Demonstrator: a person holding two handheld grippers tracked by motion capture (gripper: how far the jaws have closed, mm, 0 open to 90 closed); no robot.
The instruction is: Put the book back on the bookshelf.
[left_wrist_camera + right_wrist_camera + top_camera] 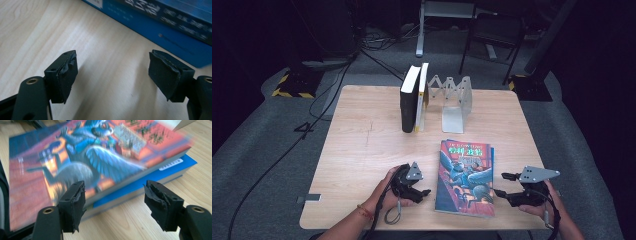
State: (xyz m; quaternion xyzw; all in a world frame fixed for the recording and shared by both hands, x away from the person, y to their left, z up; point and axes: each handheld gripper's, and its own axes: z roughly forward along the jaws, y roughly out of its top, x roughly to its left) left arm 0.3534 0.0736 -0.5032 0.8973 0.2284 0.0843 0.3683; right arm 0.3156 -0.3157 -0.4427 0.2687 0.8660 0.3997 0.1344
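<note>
While both jaws stand apart and grip nothing, the left hand-held gripper (424,192) sits at nine o'clock of the book stack and the right hand-held gripper (502,185) at three o'clock. Between them, near the bench's (362,145) front edge, the red-covered book (466,175) lies flat on a blue book (150,181). Farther off, at twelve o'clock, two upright books (414,97) stand beside a folding metal rack (454,102). A grip taken from one side alone would likely slide the top book off, or drag both.
</note>
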